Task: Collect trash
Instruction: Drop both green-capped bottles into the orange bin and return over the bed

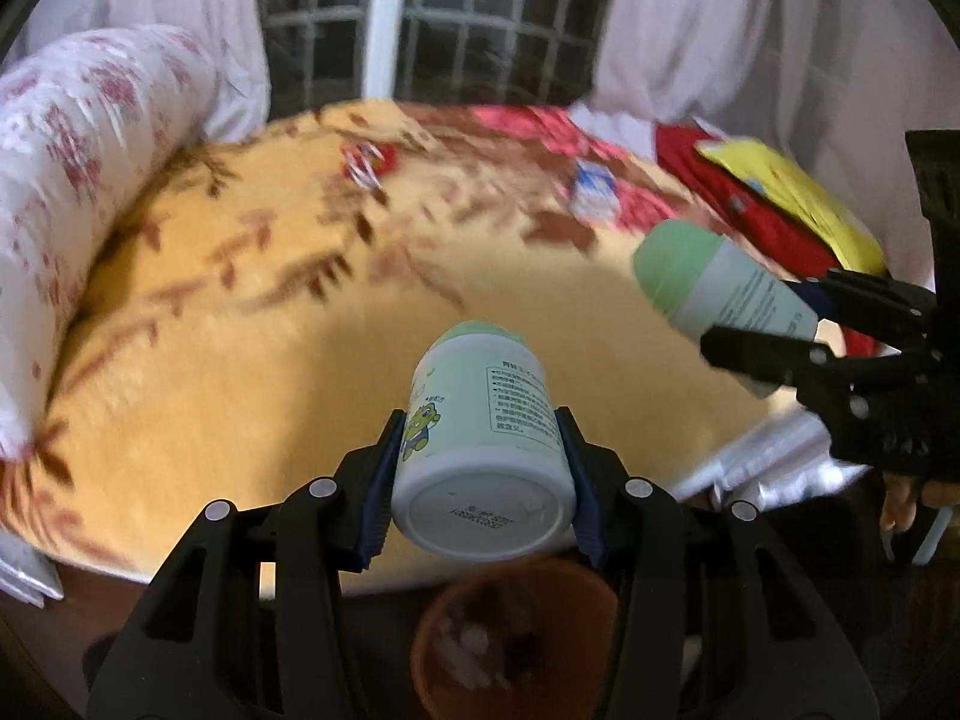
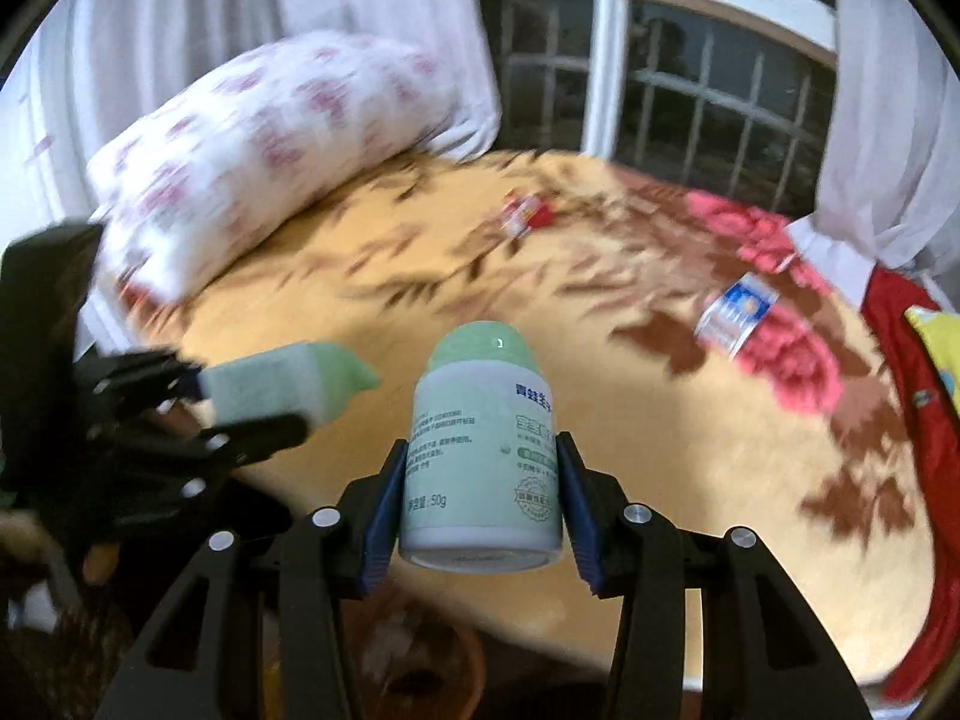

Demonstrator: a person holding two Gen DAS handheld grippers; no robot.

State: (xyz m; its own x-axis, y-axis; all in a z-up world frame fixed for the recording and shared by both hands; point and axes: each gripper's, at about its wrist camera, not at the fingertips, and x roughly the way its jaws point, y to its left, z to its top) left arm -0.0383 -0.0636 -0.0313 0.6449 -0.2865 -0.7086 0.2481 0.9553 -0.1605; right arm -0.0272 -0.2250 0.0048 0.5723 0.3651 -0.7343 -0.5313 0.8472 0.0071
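Two pale-green bottles are being held, one per gripper: the left gripper (image 1: 477, 462) is clamping the frog-label bottle (image 1: 480, 438) between its blue pads, and the right gripper (image 2: 480, 492) is clamping the second bottle (image 2: 483, 456) likewise. Below, at six o'clock, a brown bin (image 1: 516, 636) is sitting. Beyond, the yellow floral blanket (image 1: 270, 348) is carrying a red-white wrapper (image 1: 366, 163) at eleven o'clock and a blue-white packet (image 2: 737, 313) at two o'clock.
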